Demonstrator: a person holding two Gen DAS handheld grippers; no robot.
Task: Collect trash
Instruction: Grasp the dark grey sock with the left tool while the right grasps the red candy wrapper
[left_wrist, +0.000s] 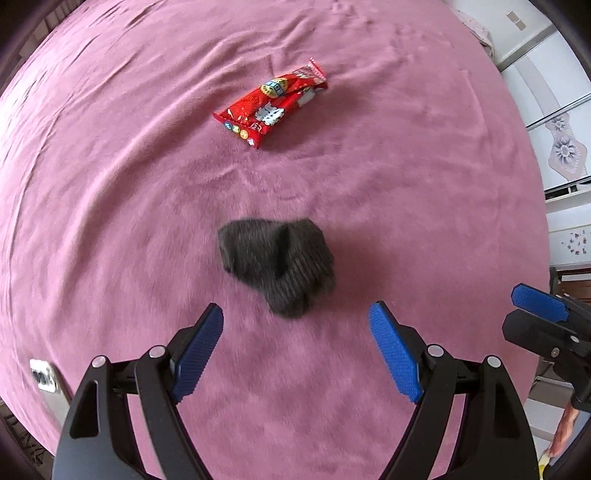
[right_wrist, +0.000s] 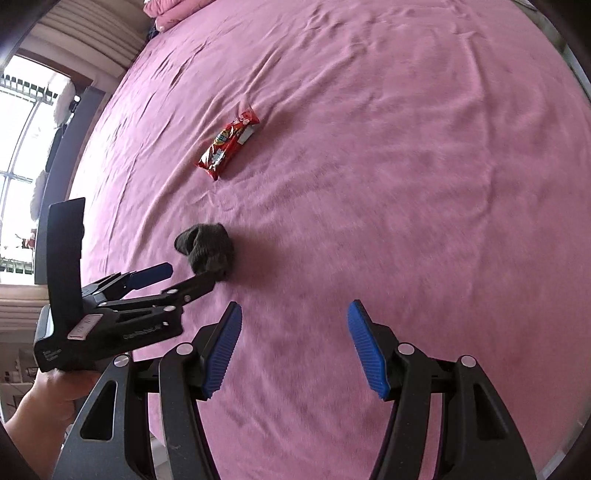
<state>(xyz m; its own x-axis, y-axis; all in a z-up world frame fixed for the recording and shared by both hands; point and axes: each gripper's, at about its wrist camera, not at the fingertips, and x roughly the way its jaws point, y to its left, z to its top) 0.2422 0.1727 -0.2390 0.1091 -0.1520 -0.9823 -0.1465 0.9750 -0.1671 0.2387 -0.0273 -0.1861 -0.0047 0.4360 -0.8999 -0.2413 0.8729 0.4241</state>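
Observation:
A red snack wrapper (left_wrist: 271, 104) lies on the pink bedspread (left_wrist: 110, 184), farther out. A crumpled dark grey sock (left_wrist: 277, 263) lies closer, just beyond my left gripper (left_wrist: 295, 325), which is open and empty with blue pads. In the right wrist view the wrapper (right_wrist: 228, 146) and the sock (right_wrist: 206, 248) lie up and left of my right gripper (right_wrist: 293, 325), which is open and empty. The left gripper (right_wrist: 188, 277) shows there beside the sock, held by a hand. The right gripper's fingers (left_wrist: 539, 303) show at the right edge of the left wrist view.
White wardrobe doors (left_wrist: 546, 110) stand beyond the bed's right edge. A window (right_wrist: 22, 155) and a dark bed frame are on the left side. Pink pillows (right_wrist: 166, 13) lie at the far end. A small silver object (left_wrist: 46, 380) sits at the bed's near-left edge.

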